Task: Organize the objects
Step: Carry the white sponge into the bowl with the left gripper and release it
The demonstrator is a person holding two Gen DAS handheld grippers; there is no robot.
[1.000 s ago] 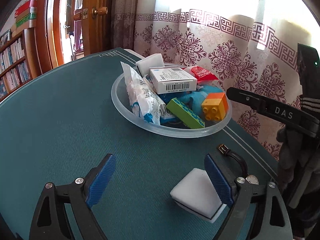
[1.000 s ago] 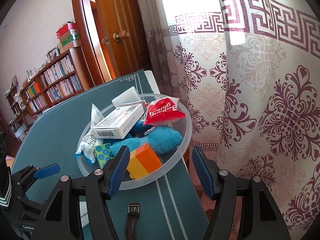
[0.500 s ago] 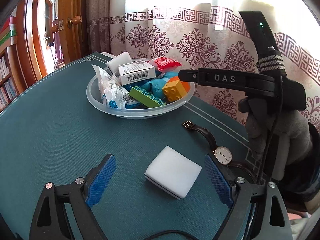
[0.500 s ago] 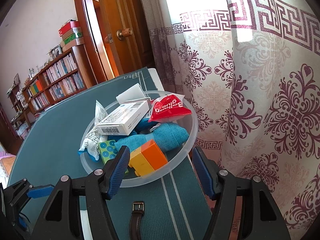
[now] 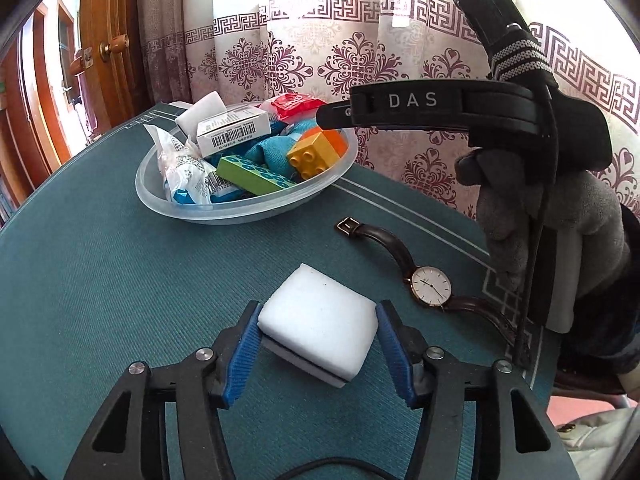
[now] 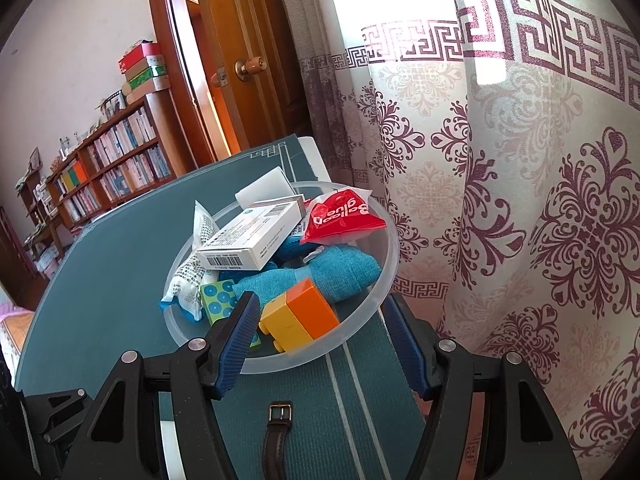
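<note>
So the white sponge block (image 5: pixel 318 322) lies flat on the green table (image 5: pixel 100 280), right between the blue pads (image 5: pixel 242 354) of my left gripper (image 5: pixel 316 354), and the jaws are closing on it now. The pads look like they are touching its two sides, so I think I have it, but only just. It is soft, so I want to squeeze only until it stops slipping, not until it squashes. Next I should lift it straight up a little before I carry it, so it does not drag on the table. Just beside it on the right lies a brown watch (image 5: pixel 431 286), and I must not bump that. Farther back stands the clear bowl (image 5: pixel 248 210), already piled with a box (image 5: pixel 234 130), toy bricks (image 5: pixel 316 152) and packets, so I guess the sponge goes there, set gently on top. My right gripper (image 6: pixel 324 344) hangs near the bowl's rim with its jaws apart and nothing in them; it should stay out of the way.
</note>
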